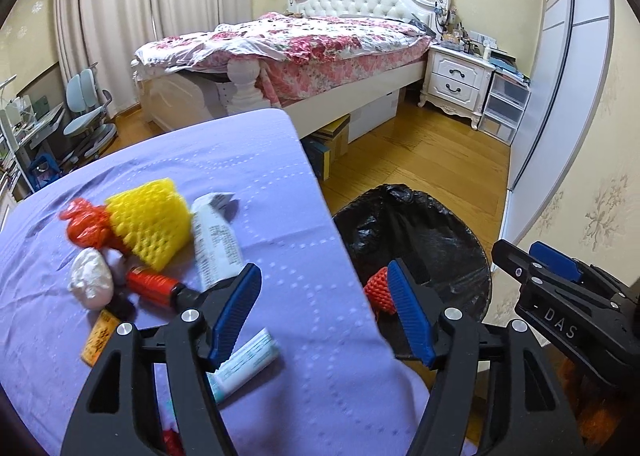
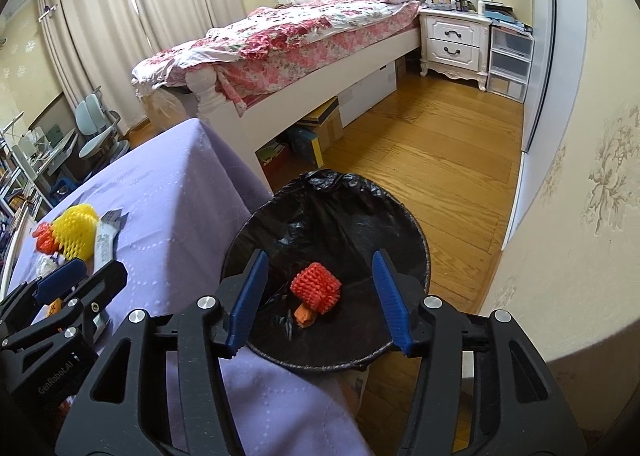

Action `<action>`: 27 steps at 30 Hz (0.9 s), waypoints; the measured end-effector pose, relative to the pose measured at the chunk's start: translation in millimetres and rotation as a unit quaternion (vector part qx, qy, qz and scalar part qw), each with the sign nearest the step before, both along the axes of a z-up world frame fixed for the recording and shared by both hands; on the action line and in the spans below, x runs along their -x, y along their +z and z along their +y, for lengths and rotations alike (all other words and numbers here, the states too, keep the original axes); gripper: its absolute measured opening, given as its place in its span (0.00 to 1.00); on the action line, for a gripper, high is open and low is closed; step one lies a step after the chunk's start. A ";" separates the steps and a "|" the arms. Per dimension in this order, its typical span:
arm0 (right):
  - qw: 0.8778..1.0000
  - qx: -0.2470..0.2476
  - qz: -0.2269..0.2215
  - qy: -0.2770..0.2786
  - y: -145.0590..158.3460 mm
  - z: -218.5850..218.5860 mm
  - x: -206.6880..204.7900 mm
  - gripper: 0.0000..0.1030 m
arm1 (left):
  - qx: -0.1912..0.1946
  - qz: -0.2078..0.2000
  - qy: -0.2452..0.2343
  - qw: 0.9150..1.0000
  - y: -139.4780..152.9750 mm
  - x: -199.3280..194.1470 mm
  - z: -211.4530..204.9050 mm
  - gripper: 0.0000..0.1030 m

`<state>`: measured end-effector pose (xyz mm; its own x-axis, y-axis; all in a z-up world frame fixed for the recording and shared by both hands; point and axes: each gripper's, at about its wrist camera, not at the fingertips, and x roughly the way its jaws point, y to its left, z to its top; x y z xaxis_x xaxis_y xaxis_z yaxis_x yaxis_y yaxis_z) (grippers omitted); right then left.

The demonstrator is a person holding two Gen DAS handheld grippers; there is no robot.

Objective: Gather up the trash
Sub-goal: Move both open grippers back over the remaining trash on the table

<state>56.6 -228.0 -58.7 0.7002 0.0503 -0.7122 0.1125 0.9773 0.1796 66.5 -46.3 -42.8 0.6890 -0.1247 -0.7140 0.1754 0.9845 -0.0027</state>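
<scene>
A black-lined trash bin [image 2: 400, 215] stands on the floor beside the purple-clothed table [image 1: 260, 183]. A red foam net [image 2: 316, 288] and an orange scrap [image 2: 305, 315] lie inside it. My right gripper [image 2: 320, 296] is open and empty above the bin. My left gripper [image 1: 324, 312] is open and empty over the table's right edge. On the table lie a yellow foam net [image 1: 150, 221], an orange wrapper [image 1: 82, 225], a white crumpled wad [image 1: 90, 279], a red tube [image 1: 154, 288], a white packet [image 1: 214, 240], a small white-green tube [image 1: 248, 366] and an orange label [image 1: 100, 338].
A bed [image 1: 320, 43] with a floral cover stands behind, boxes [image 1: 332, 139] under it. A white nightstand [image 1: 456, 79] and plastic drawers [image 1: 504, 103] sit at the far right. A desk chair [image 1: 86, 111] is at the left. The floor [image 1: 432, 159] is wood.
</scene>
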 end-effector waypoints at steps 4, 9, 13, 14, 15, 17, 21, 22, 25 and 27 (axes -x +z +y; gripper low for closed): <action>1.000 -0.003 0.003 0.014 0.5 12.7 13.9 0.52 | 0.001 -0.002 0.009 1.000 5.6 14.3 14.5 0.64; 0.999 -0.003 0.004 0.040 2.0 35.7 32.6 0.52 | -0.006 -0.015 0.022 1.000 15.0 35.7 37.7 0.64; 0.998 -0.004 0.005 0.065 3.5 54.6 46.7 0.52 | -0.009 -0.020 0.039 0.999 22.8 50.0 62.4 0.65; 0.997 -0.003 0.005 0.071 3.8 58.4 49.9 0.52 | -0.010 -0.022 0.047 0.999 24.3 54.8 70.8 0.65; 0.997 -0.003 0.004 0.080 4.5 64.5 53.4 0.52 | -0.011 -0.022 0.052 0.998 24.7 57.3 75.7 0.65; 0.996 -0.003 0.004 0.093 4.9 74.1 59.3 0.52 | -0.014 -0.024 0.064 0.998 24.3 64.6 89.1 0.65; 0.992 0.000 0.008 0.129 4.6 99.1 71.2 0.52 | -0.024 -0.022 0.095 0.995 19.1 79.1 117.8 0.65; 0.991 0.001 0.008 0.135 4.3 102.6 74.5 0.52 | -0.025 -0.021 0.100 0.994 17.2 82.1 123.1 0.65; 0.987 0.006 0.012 0.162 2.5 121.7 82.9 0.52 | -0.027 -0.014 0.119 0.992 11.9 90.8 142.8 0.65; 0.983 0.011 0.012 0.182 2.1 135.2 88.5 0.52 | -0.025 -0.010 0.131 0.991 7.4 96.6 156.7 0.65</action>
<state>-31.9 -92.7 -56.6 0.6211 0.2792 -0.7323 -0.2419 0.9571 0.1598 -30.1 110.4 -35.3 0.7072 0.0959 -0.7005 -0.0876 0.9950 0.0478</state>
